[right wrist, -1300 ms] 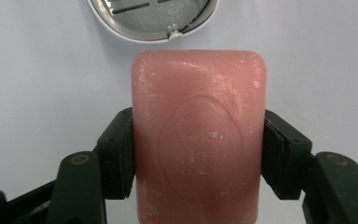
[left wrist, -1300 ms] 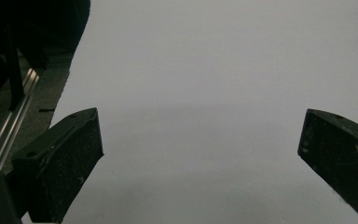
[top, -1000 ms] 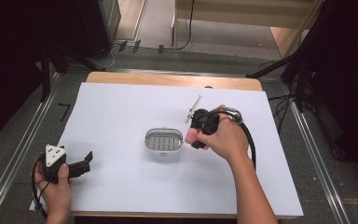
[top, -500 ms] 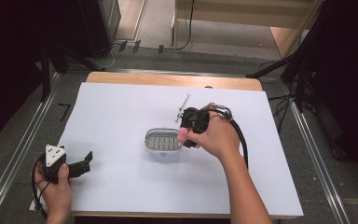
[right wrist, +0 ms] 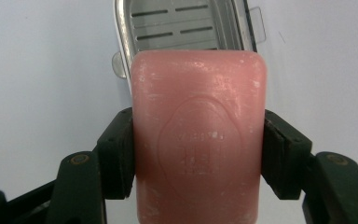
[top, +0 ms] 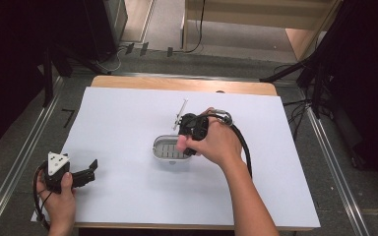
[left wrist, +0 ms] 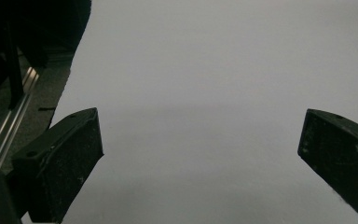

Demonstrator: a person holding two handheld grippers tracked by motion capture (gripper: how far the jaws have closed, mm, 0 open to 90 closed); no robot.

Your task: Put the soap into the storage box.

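The right gripper (top: 193, 129) is held in the person's right hand (top: 217, 142) over the right end of the soap dish (top: 171, 148), which sits near the middle of the white sheet (top: 128, 118) covering the table. In the right gripper view its jaws are clamped on the two long sides of a pink soap bar (right wrist: 199, 135), one black pad pressed against each side. The bar has an oval stamp pressed into its face and pale scuff marks on it. Beyond the bar's far edge lies the dish, a metal oval tray with a slotted insert and a small tab on each side; the bar covers the nearer part of it in that view, and whether the bar touches the dish cannot be told. In the high view the soap itself is hidden under the hand and gripper. A black cable (top: 243, 147) loops from the right gripper back along the forearm.

The left gripper (top: 86, 172) rests well to the left of the dish, near the sheet's front-left corner, held in the left hand (top: 59, 199), with its grey three-cornered plate (top: 56, 161) on top. In the left gripper view its jaws stand wide apart with nothing but bare white sheet between them, and the table's edge and a metal rail (left wrist: 7, 126) show at the left
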